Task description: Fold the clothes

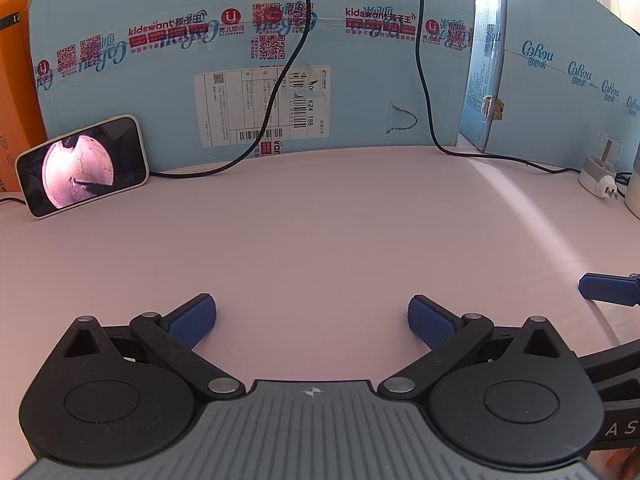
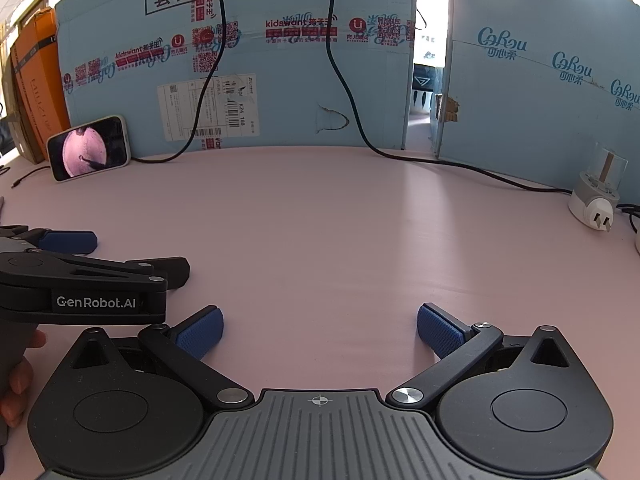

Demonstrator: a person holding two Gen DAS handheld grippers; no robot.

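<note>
No garment shows in either view. My left gripper hovers low over the bare pink tabletop, its blue pads spread wide with nothing between them. My right gripper is open the same way over the same surface, empty. In the right wrist view the left gripper lies close at the left, side on, with a hand holding it. One blue finger of the right gripper pokes in at the right edge of the left wrist view.
A tall light-blue cardboard box walls off the back of the table. A phone with a lit screen leans against it at the left. Black cables hang down onto the table. A white plug adapter sits at the right, an orange box at the far left.
</note>
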